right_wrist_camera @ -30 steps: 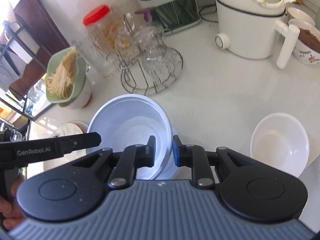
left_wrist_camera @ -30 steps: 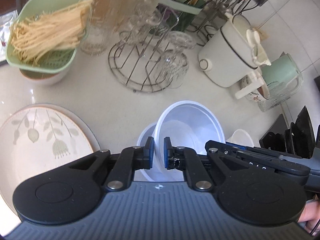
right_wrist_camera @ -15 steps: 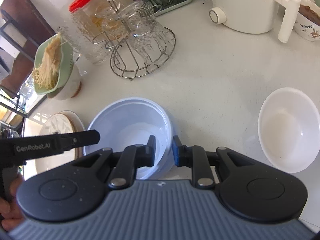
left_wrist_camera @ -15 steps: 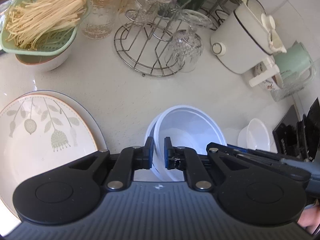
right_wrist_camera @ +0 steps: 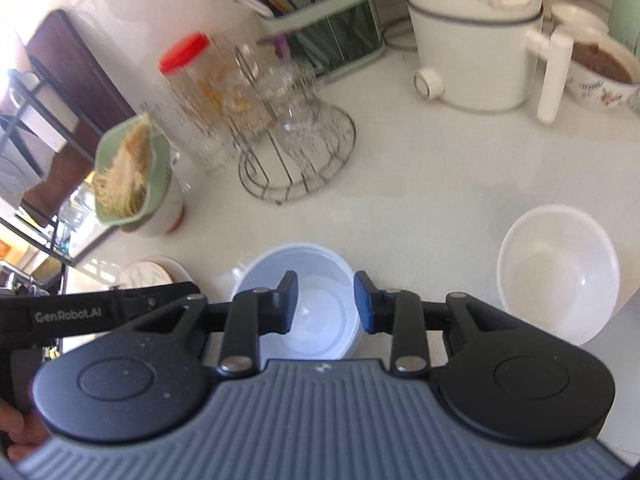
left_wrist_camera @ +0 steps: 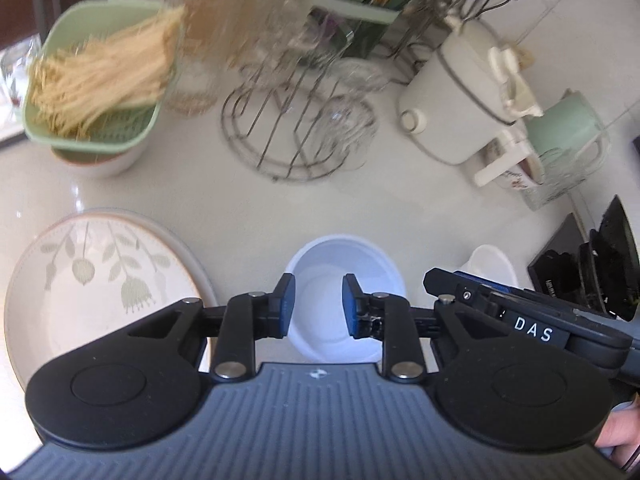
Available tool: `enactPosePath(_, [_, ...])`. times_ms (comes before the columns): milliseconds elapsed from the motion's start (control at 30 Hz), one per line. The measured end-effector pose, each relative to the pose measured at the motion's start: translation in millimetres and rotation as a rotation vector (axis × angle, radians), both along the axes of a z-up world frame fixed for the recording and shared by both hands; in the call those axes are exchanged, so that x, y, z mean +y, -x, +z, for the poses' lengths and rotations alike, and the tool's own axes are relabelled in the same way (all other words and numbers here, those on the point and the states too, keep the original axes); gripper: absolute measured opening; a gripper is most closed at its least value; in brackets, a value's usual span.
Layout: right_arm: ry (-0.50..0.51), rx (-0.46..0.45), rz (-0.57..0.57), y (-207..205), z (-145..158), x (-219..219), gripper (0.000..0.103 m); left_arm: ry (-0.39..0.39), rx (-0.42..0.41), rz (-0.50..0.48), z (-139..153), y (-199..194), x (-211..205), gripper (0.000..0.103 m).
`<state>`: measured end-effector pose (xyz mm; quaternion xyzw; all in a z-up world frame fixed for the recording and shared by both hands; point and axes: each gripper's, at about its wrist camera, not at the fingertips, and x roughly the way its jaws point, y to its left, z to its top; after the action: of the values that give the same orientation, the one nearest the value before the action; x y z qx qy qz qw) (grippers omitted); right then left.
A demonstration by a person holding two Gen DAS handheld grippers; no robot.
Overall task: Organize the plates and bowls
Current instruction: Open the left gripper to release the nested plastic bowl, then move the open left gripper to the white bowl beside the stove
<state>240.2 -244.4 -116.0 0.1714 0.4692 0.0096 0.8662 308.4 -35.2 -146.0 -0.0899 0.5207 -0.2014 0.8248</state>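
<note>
A pale blue-white bowl [left_wrist_camera: 344,264] [right_wrist_camera: 304,260] stands upright on the white counter, seemingly nested in a second one. My left gripper [left_wrist_camera: 319,306] hovers over its near rim with jaws opening; the pads do not touch it. My right gripper [right_wrist_camera: 327,306] hangs over the same bowl from the other side, jaws also opening and clear of the rim. A leaf-patterned plate [left_wrist_camera: 100,288] [right_wrist_camera: 148,274] lies to the left of the bowl. A smaller white bowl [right_wrist_camera: 560,272] [left_wrist_camera: 492,264] sits to the right.
At the back stand a green colander of noodles [left_wrist_camera: 100,88] on a bowl, a red-lidded jar [right_wrist_camera: 188,80], a wire rack with glasses [left_wrist_camera: 296,136], a white electric pot [left_wrist_camera: 460,100] and a utensil holder [right_wrist_camera: 328,28]. Black items [left_wrist_camera: 600,272] line the right edge.
Both grippers were shut on the bowl's rim; now both have let go and their jaws stand apart. Both have drawn back, and the bowl rests on the counter.
</note>
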Motion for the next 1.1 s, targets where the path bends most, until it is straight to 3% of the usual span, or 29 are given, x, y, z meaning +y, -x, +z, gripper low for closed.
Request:
enactPosePath(433, [0.068, -0.159, -0.049, 9, 42, -2, 0.034, 0.025, -0.169, -0.054, 49, 6, -15, 0.032])
enactPosePath(800, [0.111, -0.211, -0.052, 24, 54, -3, 0.034, 0.03, -0.184, -0.075, 54, 17, -22, 0.035])
enactPosePath(1100, [0.124, -0.215, -0.126, 42, 53, -27, 0.034, 0.039, -0.183, -0.149, 50, 21, -56, 0.035])
